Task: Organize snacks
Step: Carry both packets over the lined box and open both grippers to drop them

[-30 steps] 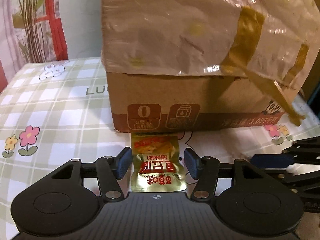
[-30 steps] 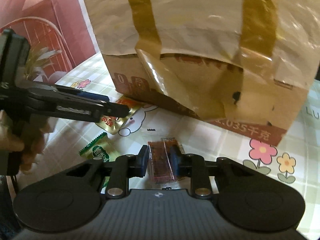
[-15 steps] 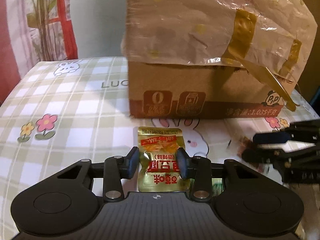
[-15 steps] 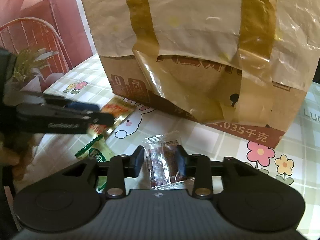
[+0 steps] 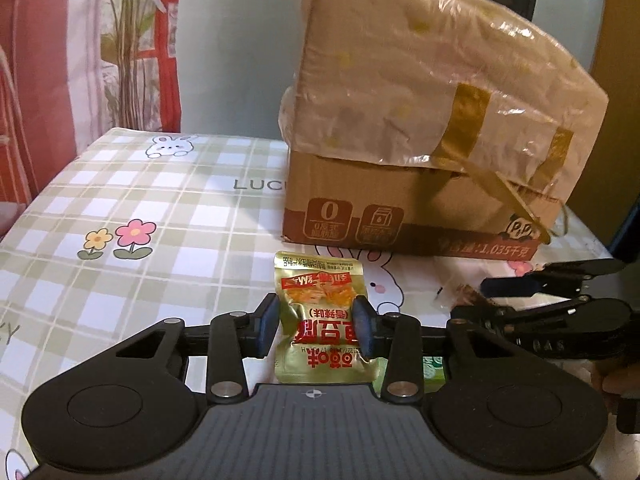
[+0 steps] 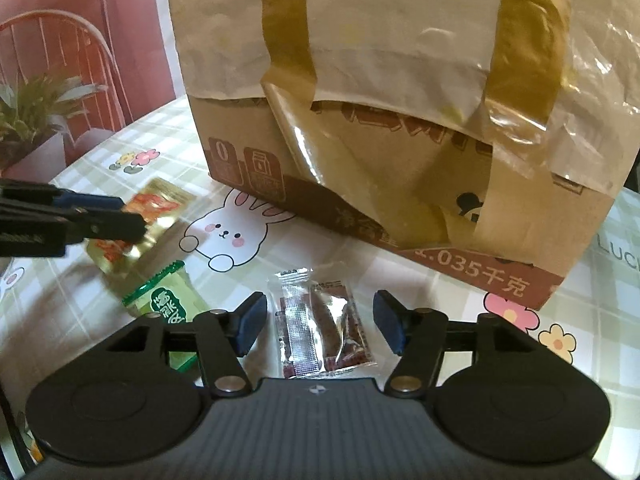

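**Asker:** Since a moment ago, what has changed?

**Me:** Both of my tools have drawn back from the cardboard box [image 5: 420,204]. My right tool [image 6: 320,324], which was pinched on the clear red-filled snack packet [image 6: 324,324], now stands with jaws wide apart, and that packet lies flat on the tabletop [image 5: 132,184] between them, touching neither. My left tool [image 5: 316,326] is clamped on the gold snack pouch [image 5: 324,320], its pads pressing the pouch's two sides at mid-height.

**Asker:** Where do the snacks sit?

**Me:** All are near the front edge of the tabletop, in front of the box. A green packet [image 6: 168,304] lies between the gold pouch and the clear one.

**Asker:** What could go wrong?

**Me:** I judge the gold pouch is puffy and slick, and the pads only crumple its edges, so it could twist or squirt out if I lift quickly. The box's loose plastic wrap [image 6: 400,40] and dangling brown tape [image 6: 360,168] hang over the front; a raised pouch could snag there. My tools are near each other, so swinging either one sideways risks a knock.
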`<state>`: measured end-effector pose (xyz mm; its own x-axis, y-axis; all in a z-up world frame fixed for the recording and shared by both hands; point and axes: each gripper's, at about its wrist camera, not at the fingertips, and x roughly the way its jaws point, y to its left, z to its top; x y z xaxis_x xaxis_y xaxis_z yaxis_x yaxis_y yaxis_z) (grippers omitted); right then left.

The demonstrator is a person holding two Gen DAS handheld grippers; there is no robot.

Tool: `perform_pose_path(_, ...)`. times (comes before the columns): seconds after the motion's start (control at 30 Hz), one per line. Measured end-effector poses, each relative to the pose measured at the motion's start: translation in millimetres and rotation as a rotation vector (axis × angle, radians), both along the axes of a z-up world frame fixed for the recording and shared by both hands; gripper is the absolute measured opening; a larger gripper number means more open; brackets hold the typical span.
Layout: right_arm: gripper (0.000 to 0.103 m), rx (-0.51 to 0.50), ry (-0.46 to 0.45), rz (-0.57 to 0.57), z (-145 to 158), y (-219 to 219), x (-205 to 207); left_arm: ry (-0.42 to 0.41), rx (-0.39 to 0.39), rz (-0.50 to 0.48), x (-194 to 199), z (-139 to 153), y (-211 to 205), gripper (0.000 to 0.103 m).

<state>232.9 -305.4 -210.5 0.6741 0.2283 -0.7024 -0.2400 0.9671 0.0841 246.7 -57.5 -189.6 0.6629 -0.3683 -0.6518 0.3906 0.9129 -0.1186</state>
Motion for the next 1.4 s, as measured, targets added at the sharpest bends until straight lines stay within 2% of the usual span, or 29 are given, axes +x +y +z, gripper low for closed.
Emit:
perform_pose_path(0.03, 0.049, 0.007, -0.001, 0.002, 1, -1, -1, -0.002, -0.005, 0.001, -3, 1, 1, 0.042)
perform_pose_path(0.13, 0.045, 0.057, 0.004, -0.002, 4, -5, -3, -0.007, -0.013, 0.005, -9, 2, 2, 0.042)
perform_pose_path(0.4, 0.045, 0.096, -0.053, 0.005, 24, -5, -23, -0.034, -0.029, 0.006, -20, 12, 4, 0.042)
perform_pose_path(0.63, 0.045, 0.112, -0.118, 0.068, 48, 8, -38, -0.105, -0.035, 0.014, -29, 33, 9, 0.042)
perform_pose_path(0.87, 0.045, 0.131, -0.245, 0.098, 86, 14, -48, -0.196, -0.082, 0.035, -31, 74, 12, 0.042)
perform_pose_path(1.03, 0.045, 0.148, -0.357, 0.093, 121, 7, -50, -0.286, -0.104, 0.007, -25, 110, 0, 0.042)
perform_pose_path(1.27, 0.045, 0.137, -0.483, 0.054, 167, -16, -39, -0.376, -0.149, -0.054, 1, 155, -35, 0.042)
perform_pose_path(1.4, 0.045, 0.133, -0.518, -0.003, 182, -39, -16, -0.373, -0.173, -0.103, 31, 165, -64, 0.042)
